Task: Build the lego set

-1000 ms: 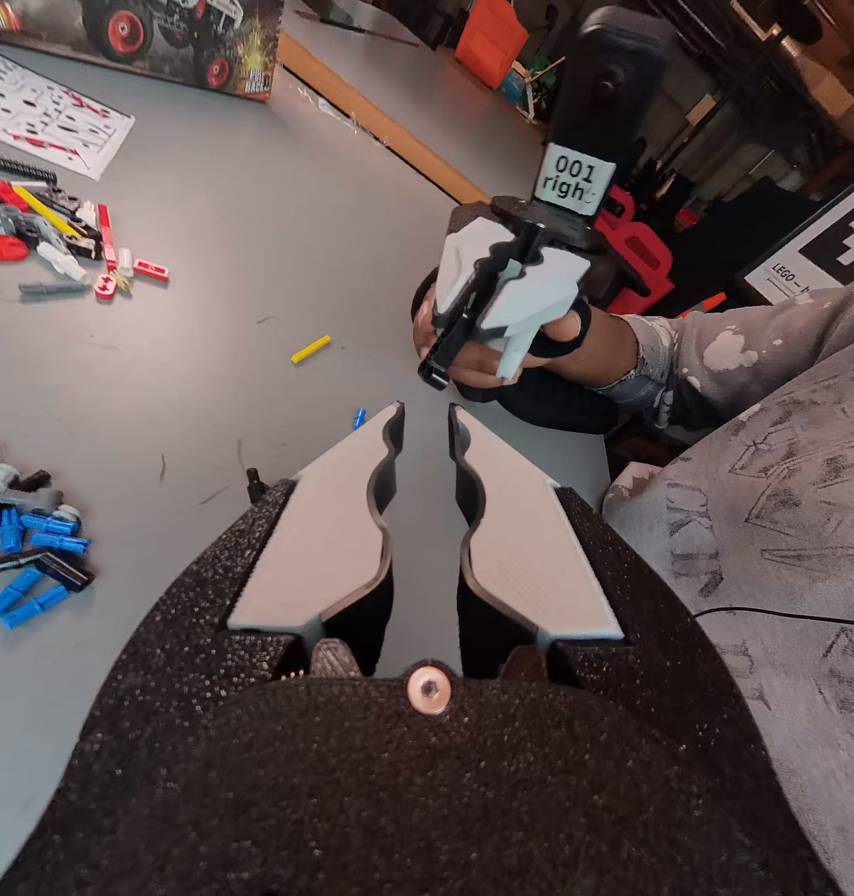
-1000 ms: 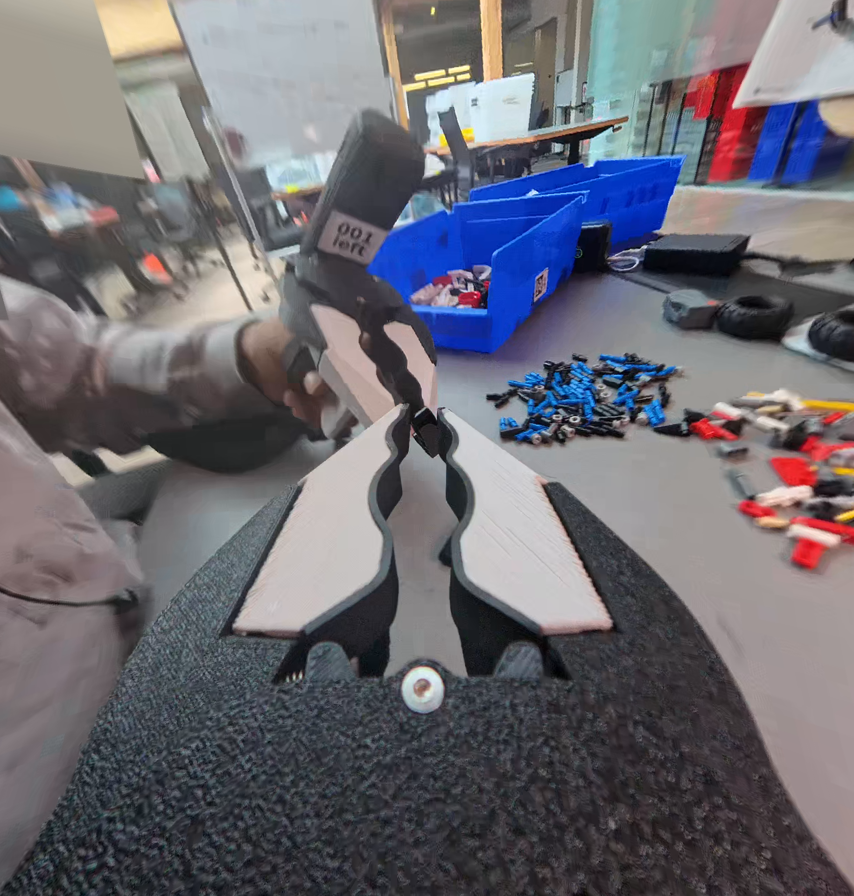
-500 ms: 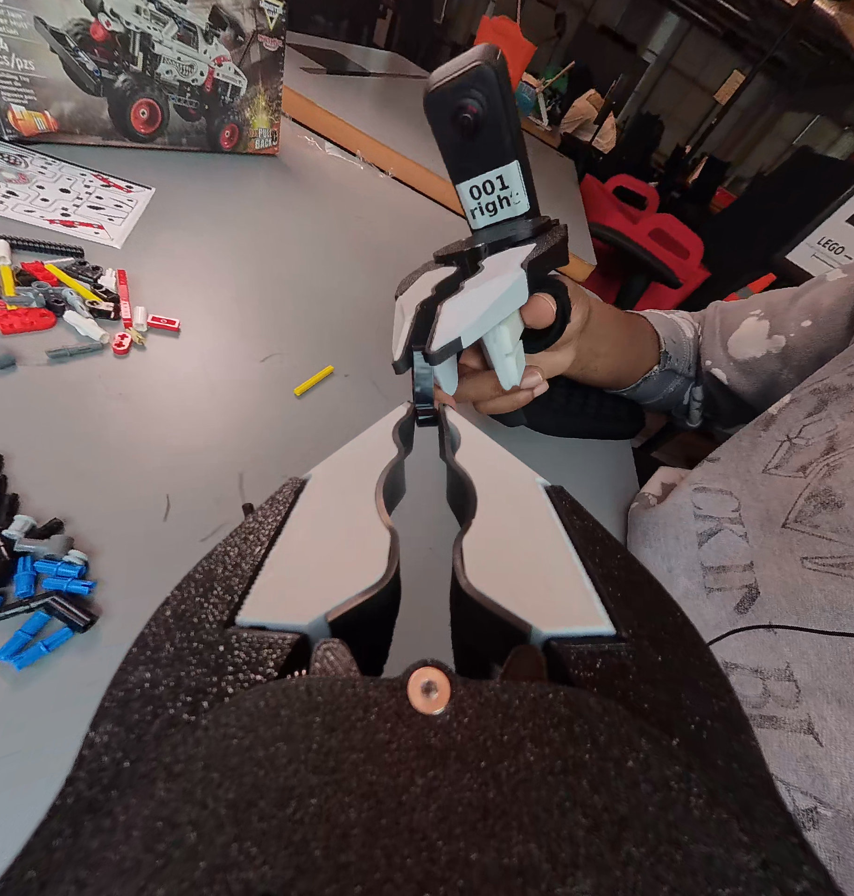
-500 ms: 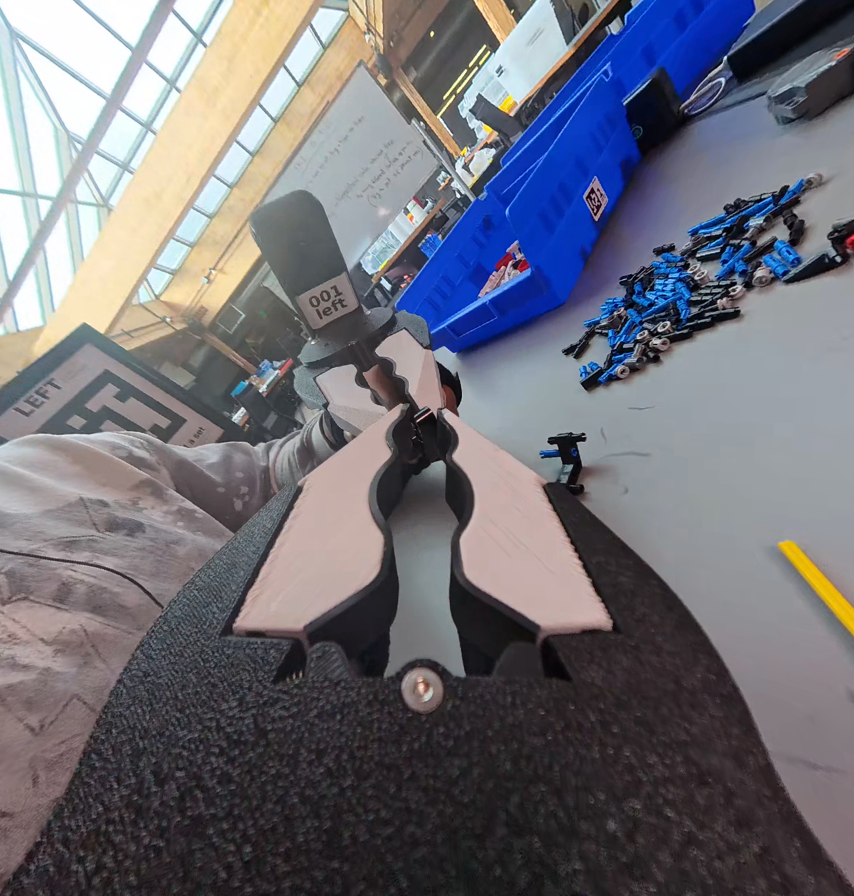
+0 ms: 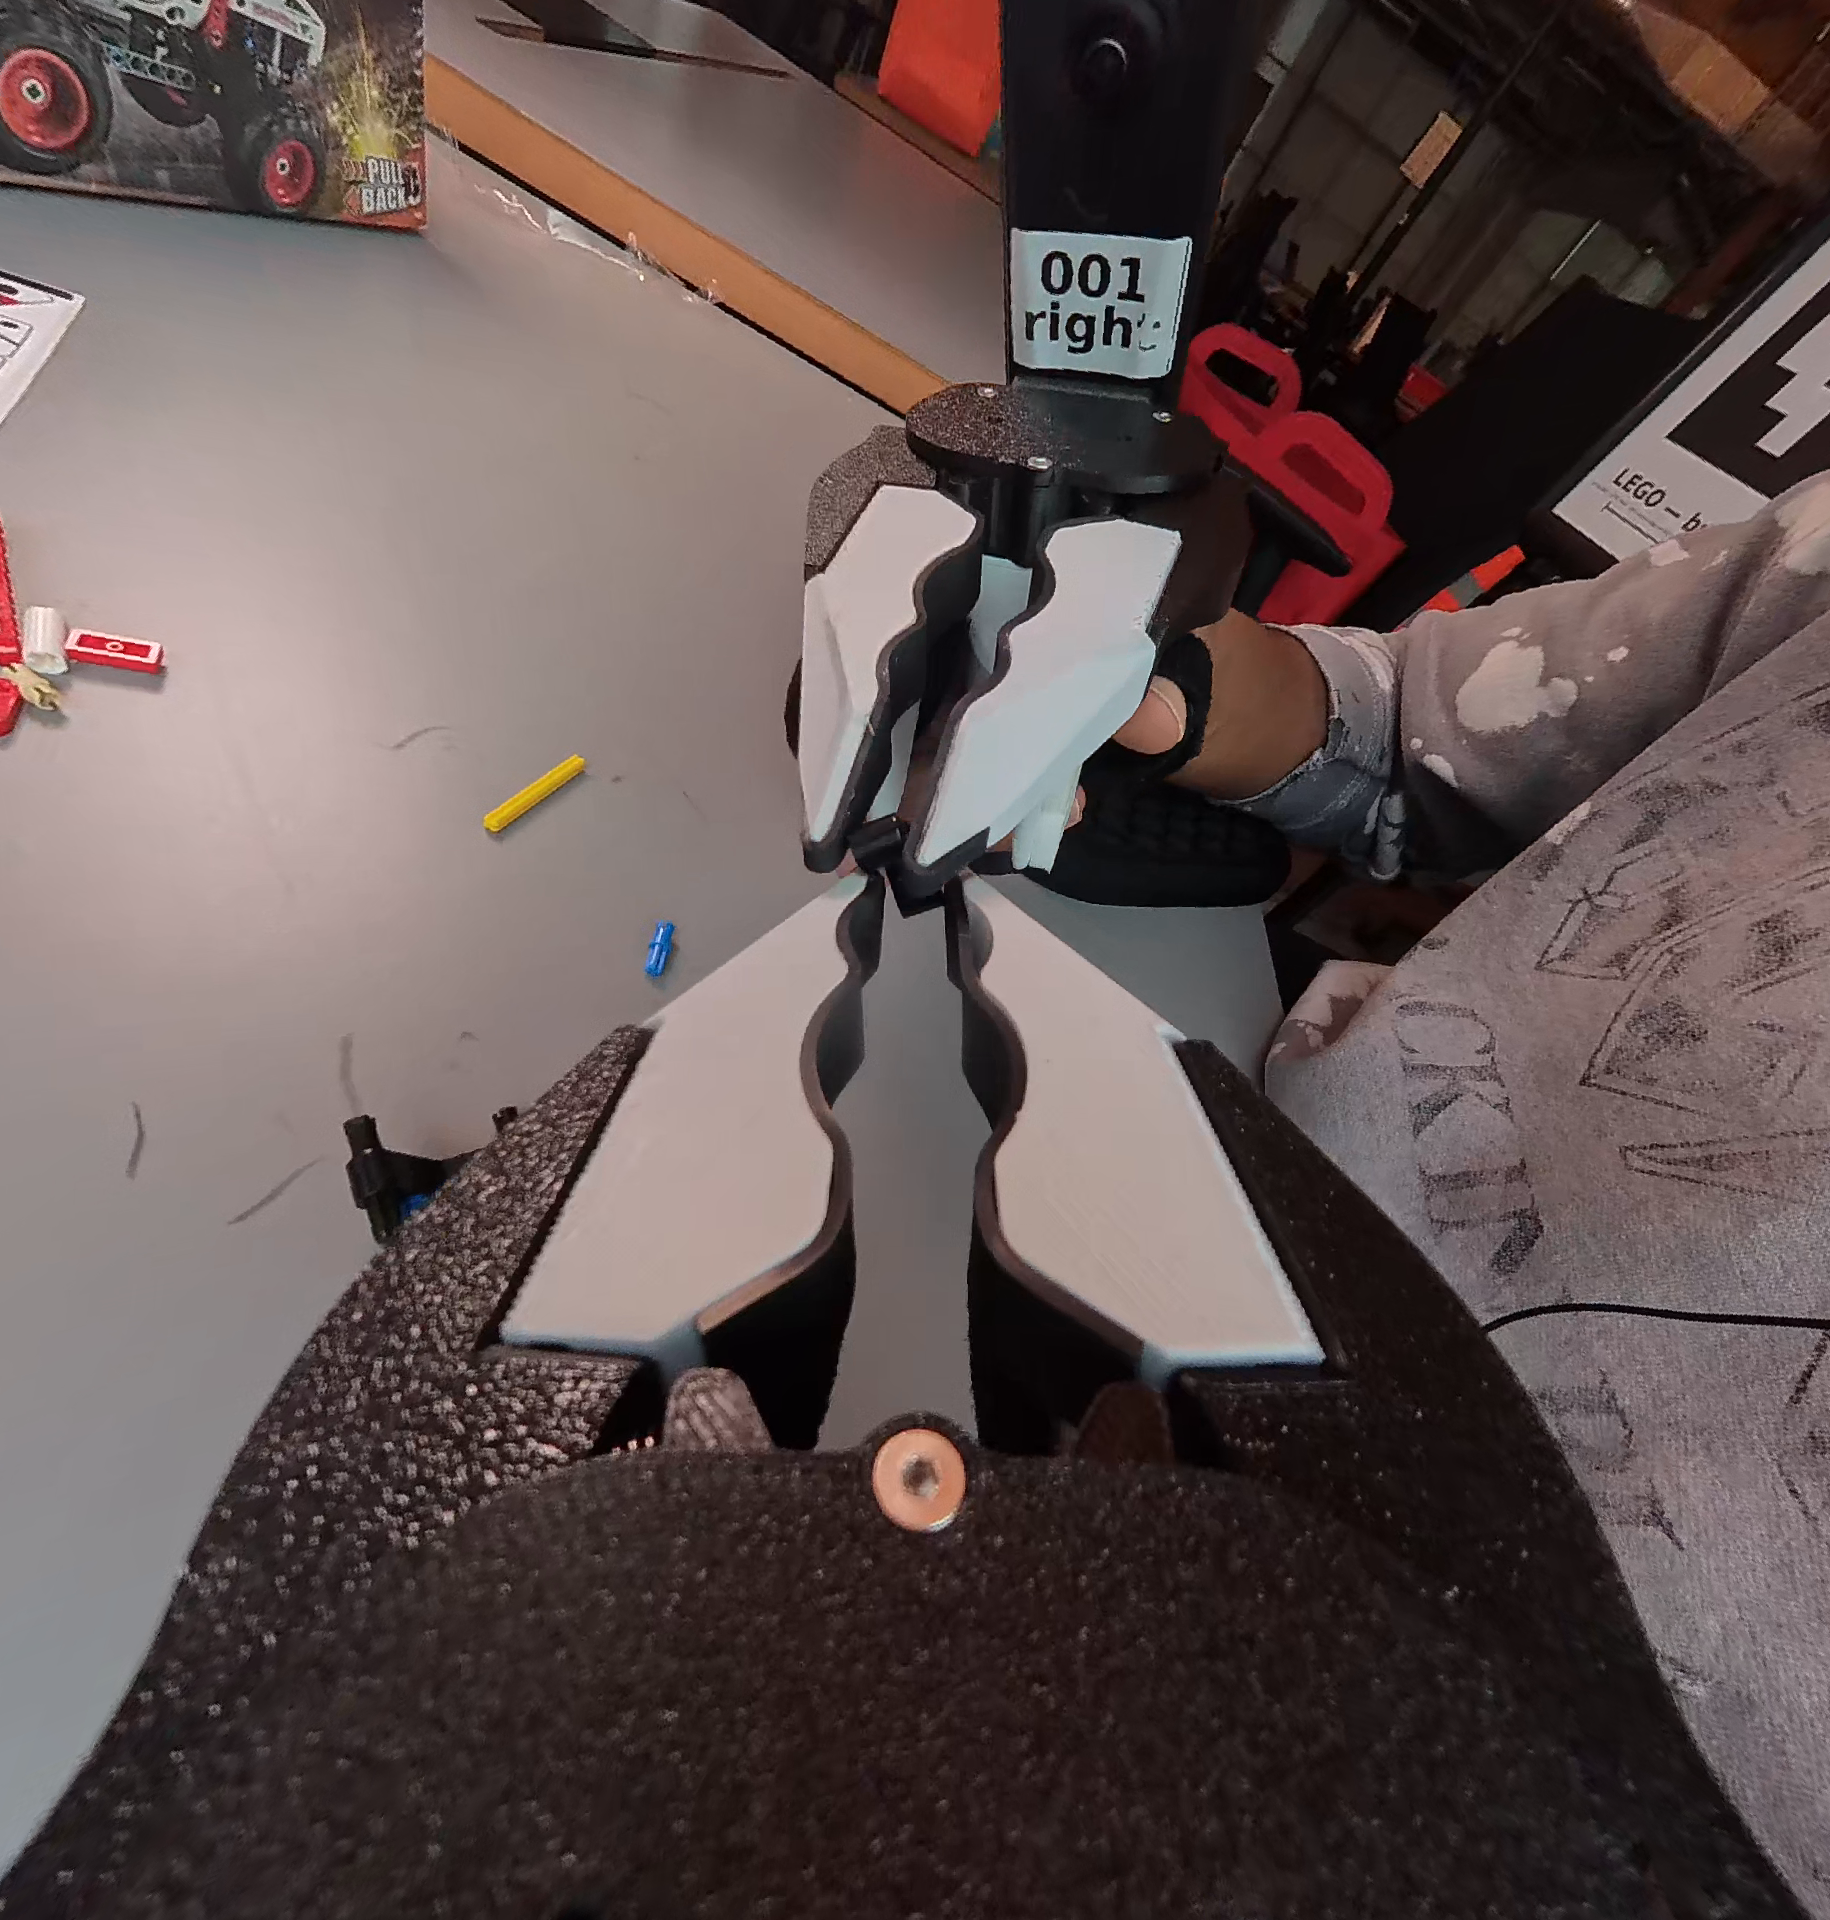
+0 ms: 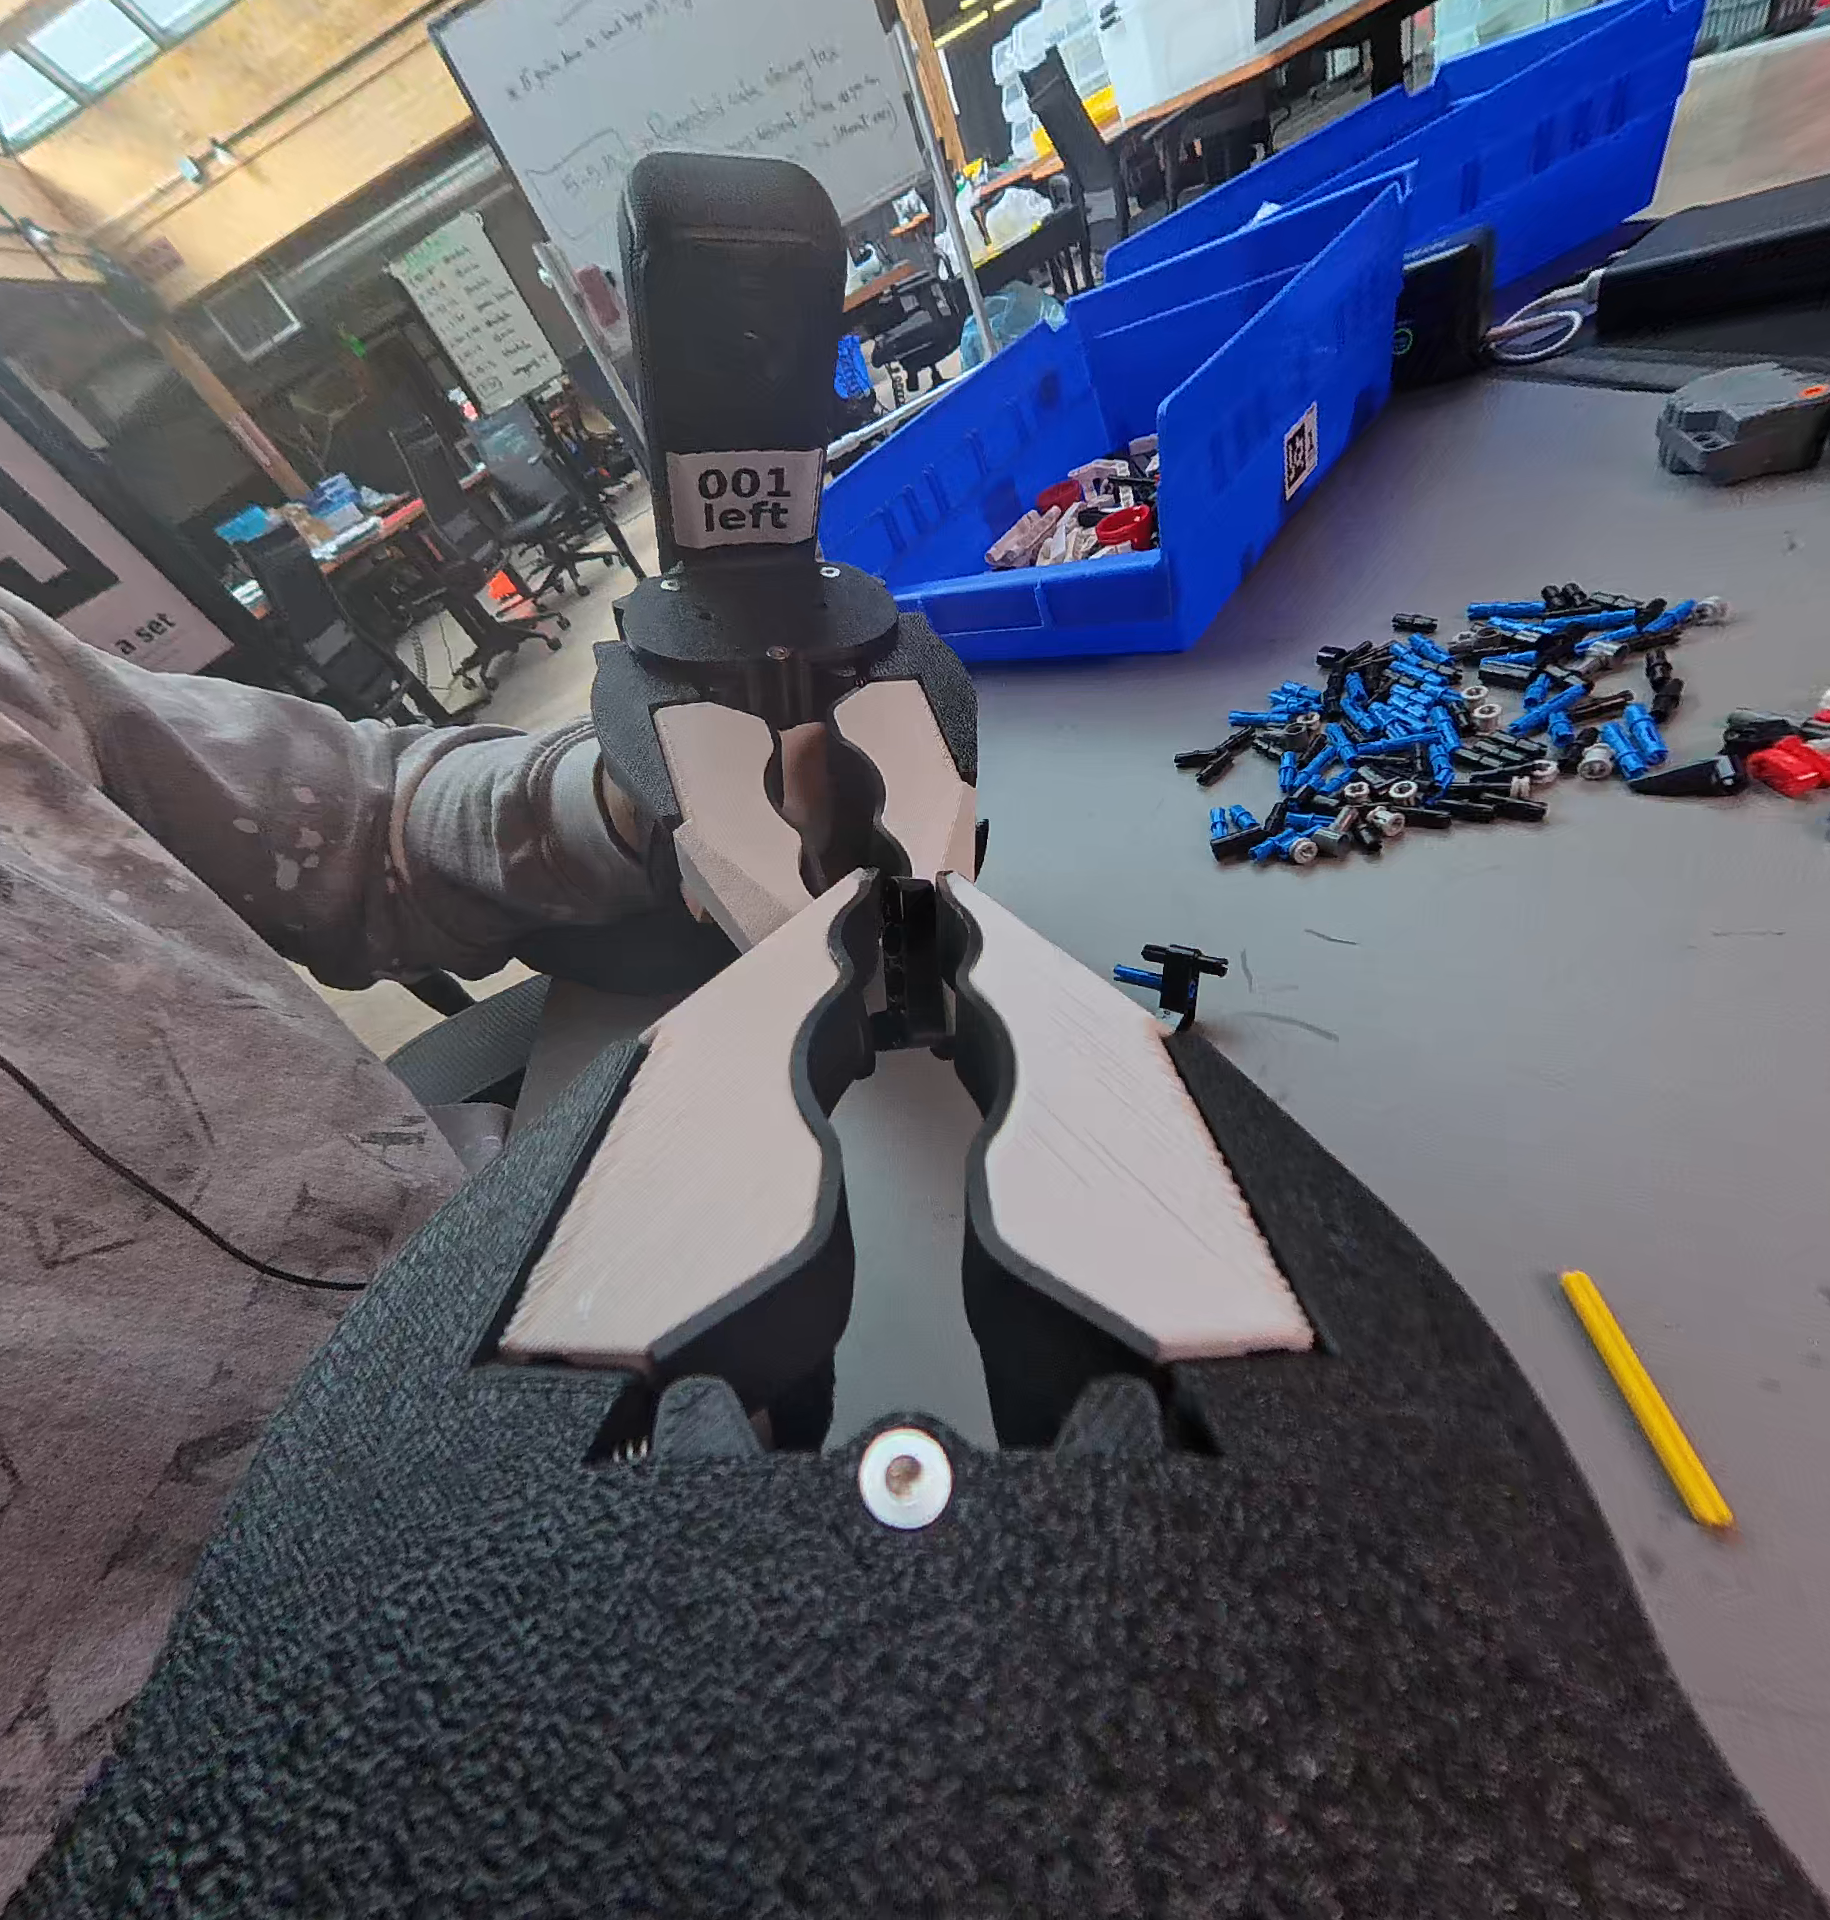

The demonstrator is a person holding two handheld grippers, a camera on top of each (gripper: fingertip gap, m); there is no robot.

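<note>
My right gripper (image 6: 906,888) is shut on a short black lego beam (image 6: 906,961) and holds it upright above the grey table (image 6: 1513,1091). In the left wrist view the right gripper (image 5: 880,847) points down at me with the beam (image 5: 883,836) at its tips. My left gripper (image 5: 911,909) meets it tip to tip, and its jaws stand narrow around the beam's lower end. In the right wrist view the left gripper (image 6: 857,868) faces me just behind the beam. Where the left fingertips touch the beam is partly hidden.
A yellow axle (image 5: 534,792) and a blue pin (image 5: 660,948) lie loose nearby. A small black and blue assembly (image 6: 1176,971) stands beside my right gripper. A pile of blue and black pins (image 6: 1430,727), blue bins (image 6: 1254,447), red pieces (image 5: 17,644) and the set's box (image 5: 184,94) lie farther off. My two grippers' fingertips are within a few centimetres of each other. My left tips are roughly 9 cm from the blue pin (image 5: 660,948).
The two grippers came together tip to tip. My left jaws narrowed around the beam's end. The right gripper turned from tilted to pointing straight at the left one.
</note>
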